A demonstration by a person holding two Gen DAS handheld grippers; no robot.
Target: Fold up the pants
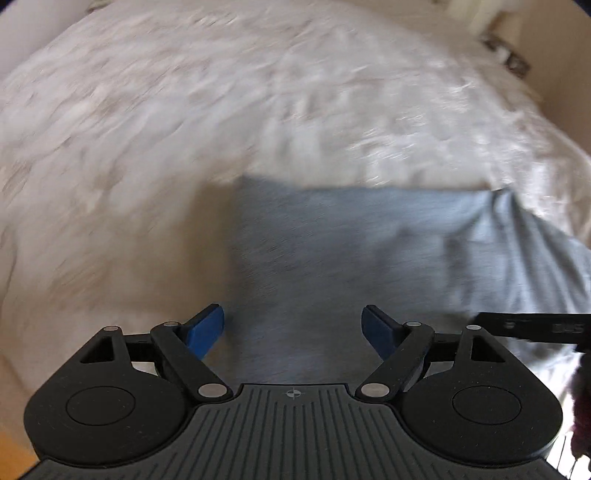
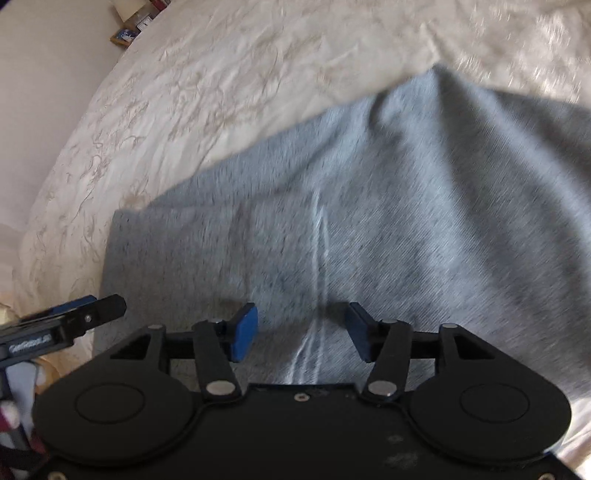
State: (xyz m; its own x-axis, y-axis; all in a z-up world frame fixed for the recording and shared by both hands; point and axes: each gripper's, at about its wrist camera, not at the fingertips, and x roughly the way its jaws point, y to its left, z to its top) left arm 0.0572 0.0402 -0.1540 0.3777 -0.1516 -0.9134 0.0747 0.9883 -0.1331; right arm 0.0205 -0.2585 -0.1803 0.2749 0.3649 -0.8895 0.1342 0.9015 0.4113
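Note:
Grey pants (image 1: pixel 351 236) lie partly folded on a white bedspread (image 1: pixel 184 110), blurred by motion. In the left wrist view my left gripper (image 1: pixel 293 328) hangs open above the left edge of the cloth, blue pads wide apart with nothing between them. The right wrist view shows the pants (image 2: pixel 388 206) spread wide, with a pale seam running toward the camera. My right gripper (image 2: pixel 301 330) is open just above that seam, and its pads do not press the cloth. Each gripper's tip shows at the side of the other's view: the right gripper (image 1: pixel 535 326) and the left gripper (image 2: pixel 74 317).
The bedspread (image 2: pixel 184 92) covers the bed all around the pants. Beyond the bed's far edge are a pale wall (image 2: pixel 44 74) and small items on the floor (image 2: pixel 127 35). A strip of wood floor (image 1: pixel 11 454) shows at the lower left.

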